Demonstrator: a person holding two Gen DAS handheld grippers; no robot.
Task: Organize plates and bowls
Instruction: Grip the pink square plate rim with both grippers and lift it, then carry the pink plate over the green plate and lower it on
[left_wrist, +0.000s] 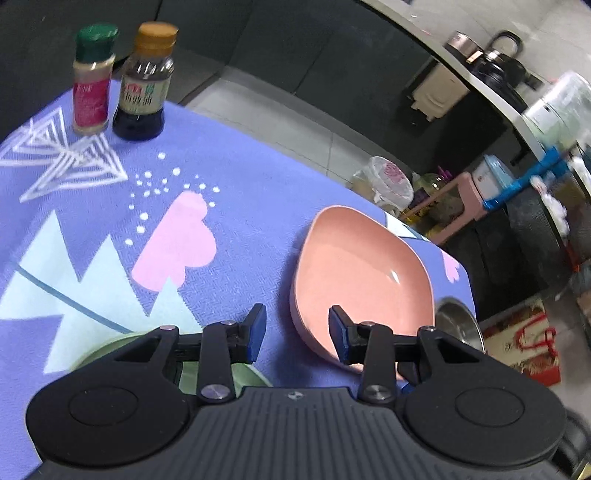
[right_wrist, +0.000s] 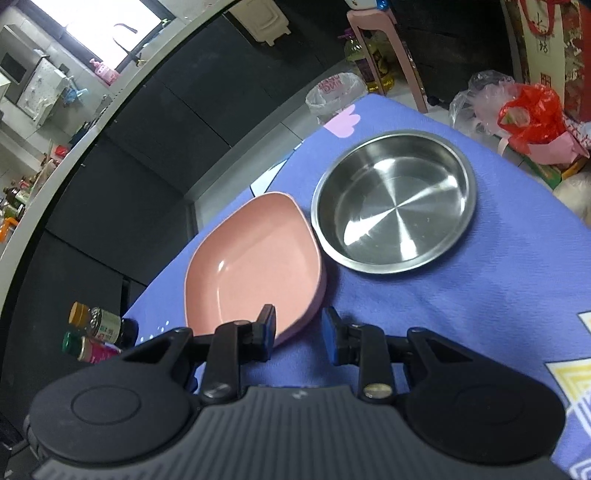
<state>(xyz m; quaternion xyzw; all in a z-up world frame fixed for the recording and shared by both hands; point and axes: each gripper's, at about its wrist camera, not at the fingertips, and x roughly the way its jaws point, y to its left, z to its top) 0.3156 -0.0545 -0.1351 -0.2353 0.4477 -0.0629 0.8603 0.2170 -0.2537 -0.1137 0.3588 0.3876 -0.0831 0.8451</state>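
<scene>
A pink squarish plate (left_wrist: 362, 273) lies on the purple tablecloth (left_wrist: 221, 162). It also shows in the right wrist view (right_wrist: 255, 266). A round steel dish (right_wrist: 393, 201) sits beside it; its rim shows in the left wrist view (left_wrist: 460, 321). A green dish (left_wrist: 99, 349) is partly hidden under my left gripper. My left gripper (left_wrist: 297, 334) is open and empty, its jaws straddling the plate's near edge. My right gripper (right_wrist: 299, 330) is open and empty, its jaws on either side of the plate's near rim.
A spice jar (left_wrist: 92, 79) and a dark sauce bottle (left_wrist: 146, 83) stand at the far edge of the cloth. They also show in the right wrist view (right_wrist: 99, 334). Beyond the table edge are a pink stool (right_wrist: 380, 44), plastic bags (right_wrist: 524, 114) and a counter.
</scene>
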